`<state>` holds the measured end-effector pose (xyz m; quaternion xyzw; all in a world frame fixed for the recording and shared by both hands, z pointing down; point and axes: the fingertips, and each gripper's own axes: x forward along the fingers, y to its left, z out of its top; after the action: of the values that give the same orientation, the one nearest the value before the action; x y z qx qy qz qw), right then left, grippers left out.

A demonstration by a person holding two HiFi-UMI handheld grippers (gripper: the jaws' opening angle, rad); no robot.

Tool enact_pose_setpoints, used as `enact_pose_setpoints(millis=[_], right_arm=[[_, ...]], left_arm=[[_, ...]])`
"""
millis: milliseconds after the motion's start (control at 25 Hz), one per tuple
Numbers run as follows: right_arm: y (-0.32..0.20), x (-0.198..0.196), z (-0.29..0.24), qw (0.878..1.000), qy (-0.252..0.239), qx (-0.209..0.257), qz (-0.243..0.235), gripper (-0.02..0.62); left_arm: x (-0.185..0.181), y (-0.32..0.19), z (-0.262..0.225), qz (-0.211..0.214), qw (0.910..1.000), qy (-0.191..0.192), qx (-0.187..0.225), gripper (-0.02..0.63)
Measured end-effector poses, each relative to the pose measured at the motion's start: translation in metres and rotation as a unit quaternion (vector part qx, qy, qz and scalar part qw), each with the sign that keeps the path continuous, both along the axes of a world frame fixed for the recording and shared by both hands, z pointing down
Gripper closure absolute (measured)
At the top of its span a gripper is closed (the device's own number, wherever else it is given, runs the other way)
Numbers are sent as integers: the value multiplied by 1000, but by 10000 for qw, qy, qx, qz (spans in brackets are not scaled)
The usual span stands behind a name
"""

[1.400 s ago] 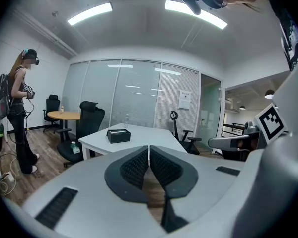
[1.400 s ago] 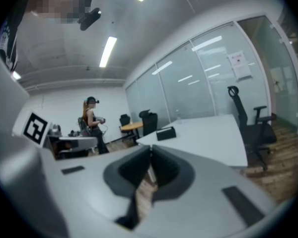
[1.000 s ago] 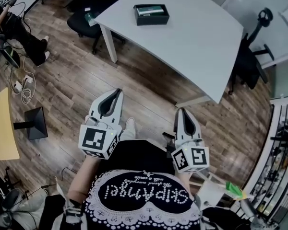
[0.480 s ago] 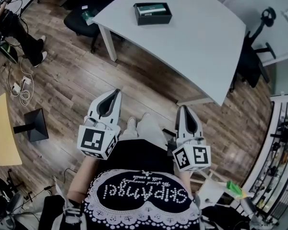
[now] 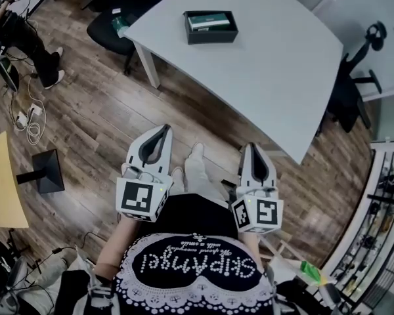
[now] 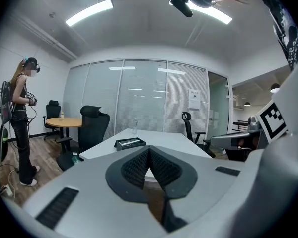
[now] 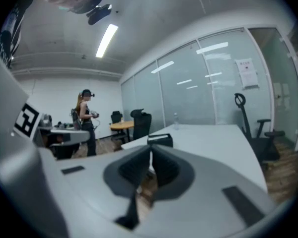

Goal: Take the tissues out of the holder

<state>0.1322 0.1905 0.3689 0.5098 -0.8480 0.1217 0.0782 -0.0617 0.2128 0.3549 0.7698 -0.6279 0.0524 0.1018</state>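
Both grippers hover over the wooden floor (image 5: 92, 117), near the person's body and short of the white table (image 5: 282, 64). The left gripper (image 5: 163, 130) has its jaws clenched with nothing between them; in the left gripper view the two ribbed pads (image 6: 135, 166) meet in a single line. The right gripper (image 5: 249, 148) is likewise closed and empty, its dark pads (image 7: 164, 168) pressed together at the tips. The marker cubes of both sit just in front of the person's black shirt (image 5: 197, 268).

The black holder (image 5: 210, 26) stands on the far left part of the table, well apart from both grippers, with the pack of tissues (image 5: 209, 21) lying inside it, green and white on top. Neither gripper touches it. Both gripper views look along the jaws toward the table, and the holder (image 6: 130, 143) shows just above the closed tips in each.

A clear bottle (image 6: 135, 125) stands at the table's far edge. A black office chair (image 5: 115, 25) is tucked at the table's left side and another (image 5: 351, 87) stands on its right. At far left another person (image 6: 21, 118) stands (dark trousers, a device on the head) beside a round yellow table (image 6: 63, 121). Glass partitions (image 6: 139, 98) close off the far end of the room.
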Motion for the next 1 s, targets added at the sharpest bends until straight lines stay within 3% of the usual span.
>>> enact_pose_setpoints(millis=[440,1000], right_arm=[[-98,-4,-6,9996,-96,-82,-239,560],[-151,10,-6,9985,-93,-71,-537,560]], left_arm=[[5,-85,-12,-204,9997,-38,152,583],[11,-133,-15,-555,9980,-154,249,583]])
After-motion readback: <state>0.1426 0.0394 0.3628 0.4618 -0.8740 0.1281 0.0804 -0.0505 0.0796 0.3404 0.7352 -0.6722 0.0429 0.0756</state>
